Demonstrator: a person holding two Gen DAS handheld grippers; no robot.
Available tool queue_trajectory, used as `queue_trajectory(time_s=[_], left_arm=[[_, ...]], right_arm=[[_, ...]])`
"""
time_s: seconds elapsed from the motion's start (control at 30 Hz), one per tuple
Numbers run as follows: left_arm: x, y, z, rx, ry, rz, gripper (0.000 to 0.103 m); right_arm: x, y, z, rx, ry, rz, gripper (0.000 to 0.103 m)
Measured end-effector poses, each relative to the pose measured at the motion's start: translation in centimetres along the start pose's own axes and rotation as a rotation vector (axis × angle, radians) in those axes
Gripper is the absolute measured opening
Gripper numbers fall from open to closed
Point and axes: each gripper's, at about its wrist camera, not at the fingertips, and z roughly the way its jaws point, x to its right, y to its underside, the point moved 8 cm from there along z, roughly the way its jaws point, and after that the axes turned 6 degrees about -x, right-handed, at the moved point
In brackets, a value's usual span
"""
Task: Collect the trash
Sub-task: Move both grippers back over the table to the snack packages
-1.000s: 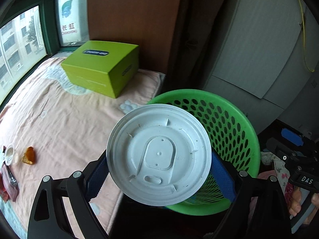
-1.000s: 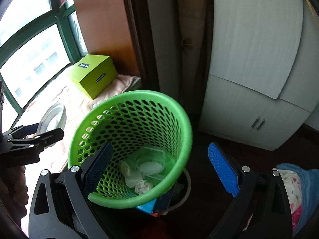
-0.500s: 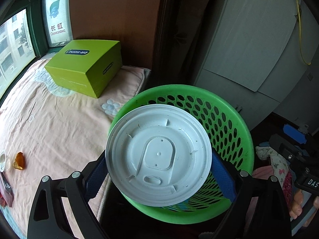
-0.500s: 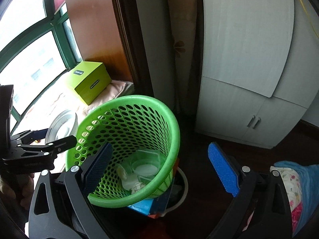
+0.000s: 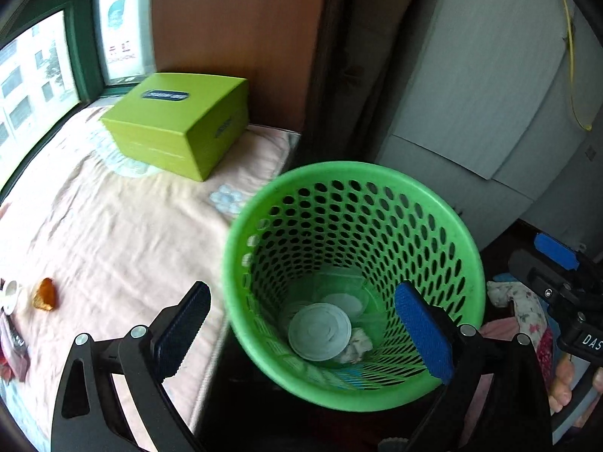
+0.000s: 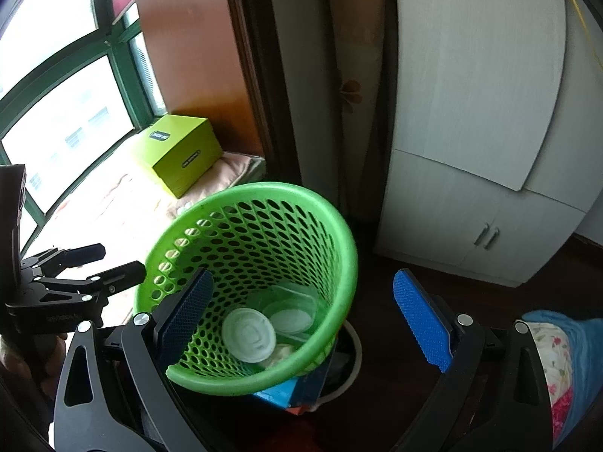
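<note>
Your left gripper (image 5: 301, 324) is wide open, jaws just finished spreading, nothing between the pads. It hangs over the near rim of the green basket (image 5: 467, 260), angled down into it. The white lid (image 5: 319, 331) lies flat at the basket bottom, on top of a clear plastic container (image 5: 348, 297) and beside a crumpled tissue (image 5: 358, 342). Your right gripper (image 6: 301, 316) is open too, empty, jaws standing either side of the basket's near rim in its own view; the same lid (image 6: 248, 335) shows inside. The basket sits tilted on something blue (image 6: 286, 395) under it, just off the bed's (image 5: 113, 233) near corner. On the bed, toward its left edge, there's an orange scrap (image 5: 44, 294) and a small white cup (image 5: 9, 293), well apart from the basket. Further back near the bed's far corner sits a lime green box (image 5: 177, 120), against the window (image 5: 34, 71) side. Beyond the basket stands a white cabinet (image 6: 471, 150).
</note>
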Motion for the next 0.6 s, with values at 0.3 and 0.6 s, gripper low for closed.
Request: queue_trajectory(time_s=[0.3, 0.6], left_arm=[[-6.5, 1.9, -3.0, 0.030, -0.116, -0.116, 0.095], [-16.4, 5.9, -6.5, 0.044, -0.254, -0.296, 0.095]], right_arm=[[-5.6, -0.2, 0.9, -0.020, -0.086, -0.101, 0.095], [-13.8, -0.2, 2.3, -0.045, -0.187, -0.251, 0.095]])
